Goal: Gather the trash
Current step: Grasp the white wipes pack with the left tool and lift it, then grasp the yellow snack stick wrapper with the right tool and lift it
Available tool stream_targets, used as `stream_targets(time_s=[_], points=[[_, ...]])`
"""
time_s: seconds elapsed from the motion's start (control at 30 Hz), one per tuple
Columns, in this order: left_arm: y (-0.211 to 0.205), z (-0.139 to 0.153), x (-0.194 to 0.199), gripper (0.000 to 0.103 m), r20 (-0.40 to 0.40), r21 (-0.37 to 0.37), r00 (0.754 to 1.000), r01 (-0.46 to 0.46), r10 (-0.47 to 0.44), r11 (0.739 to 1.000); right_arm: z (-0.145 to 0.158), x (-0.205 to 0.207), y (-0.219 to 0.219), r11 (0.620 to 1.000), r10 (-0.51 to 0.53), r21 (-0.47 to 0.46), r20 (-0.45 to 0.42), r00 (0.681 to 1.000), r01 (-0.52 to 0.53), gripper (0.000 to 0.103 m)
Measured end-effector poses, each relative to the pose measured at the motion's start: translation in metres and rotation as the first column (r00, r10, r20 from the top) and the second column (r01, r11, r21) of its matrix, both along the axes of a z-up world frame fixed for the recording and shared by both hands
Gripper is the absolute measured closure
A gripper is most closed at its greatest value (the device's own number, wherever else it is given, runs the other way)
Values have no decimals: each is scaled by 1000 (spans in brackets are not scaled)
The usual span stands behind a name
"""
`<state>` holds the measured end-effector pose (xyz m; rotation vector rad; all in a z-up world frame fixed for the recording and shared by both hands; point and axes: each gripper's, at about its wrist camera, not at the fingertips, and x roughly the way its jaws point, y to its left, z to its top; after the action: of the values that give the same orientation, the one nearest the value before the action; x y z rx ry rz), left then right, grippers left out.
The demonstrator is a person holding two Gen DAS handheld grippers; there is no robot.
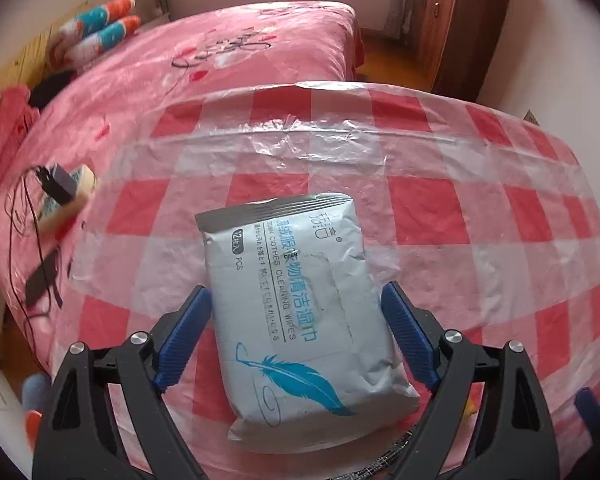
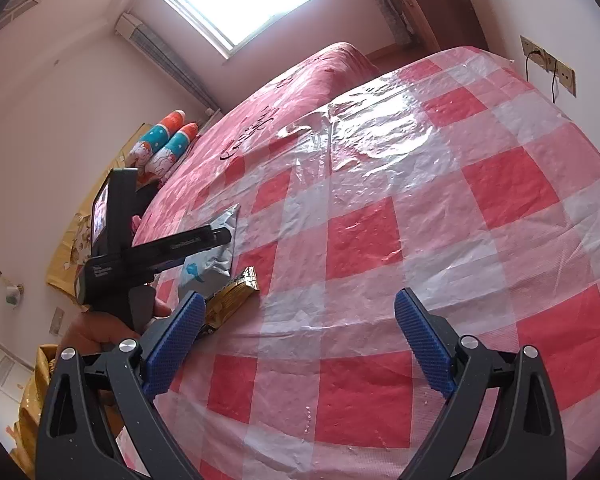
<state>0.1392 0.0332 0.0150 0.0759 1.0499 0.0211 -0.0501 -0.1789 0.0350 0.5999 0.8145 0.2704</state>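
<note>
A bedroom, with a red-and-white checked plastic sheet (image 1: pixel 440 208) spread over our surface beside a pink bed (image 1: pixel 204 64).
Our left gripper (image 1: pixel 296 300) stands wide open around the wipes pack (image 1: pixel 300 304), pads not touching it; our right gripper (image 2: pixel 300 312) hangs open and empty, a gold wrapper (image 2: pixel 236 292) just beside the pack.

One silver-grey plastic wipes pack with blue feather print (image 1: pixel 300 312) between the left tongs; one gold foil wrapper (image 2: pixel 236 292) just beside it; two orange-teal bolster pillows (image 1: pixel 100 32) far beyond; one red-white checked plastic sheet (image 1: pixel 480 216) underneath.
</note>
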Motion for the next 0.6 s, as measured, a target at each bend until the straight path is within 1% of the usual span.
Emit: stream_targets(time_s=[0.1, 0.2, 0.27, 0.37, 0.47, 0.6], points=[[0, -1, -2, 17, 17, 11, 1000, 1, -1, 1000, -1, 0, 0, 1000, 5, 3, -1, 1000, -5, 8], [0, -1, -4, 24, 26, -4, 1000, 8, -8, 1000, -2, 1, 0, 1000, 8, 8, -6, 1000, -8, 8], [2, 0, -6, 26, 31, -16, 999, 8, -8, 1000, -2, 2, 0, 1000, 11, 7, -5, 1000, -11, 8], [5, 0, -12, 27, 34, 7, 999, 27, -27, 1000, -2, 2, 1, 1000, 23, 7, -5, 1000, -23, 8], [13, 2, -27, 28, 30, 32, 999, 37, -38, 999, -2, 2, 4, 999, 33, 6, -5, 999, -33, 8], [20, 3, -62, 28, 20, 27, 998, 60, -60, 998, 0, 1, 9, 998, 61, 9, 7, 998, -61, 8]])
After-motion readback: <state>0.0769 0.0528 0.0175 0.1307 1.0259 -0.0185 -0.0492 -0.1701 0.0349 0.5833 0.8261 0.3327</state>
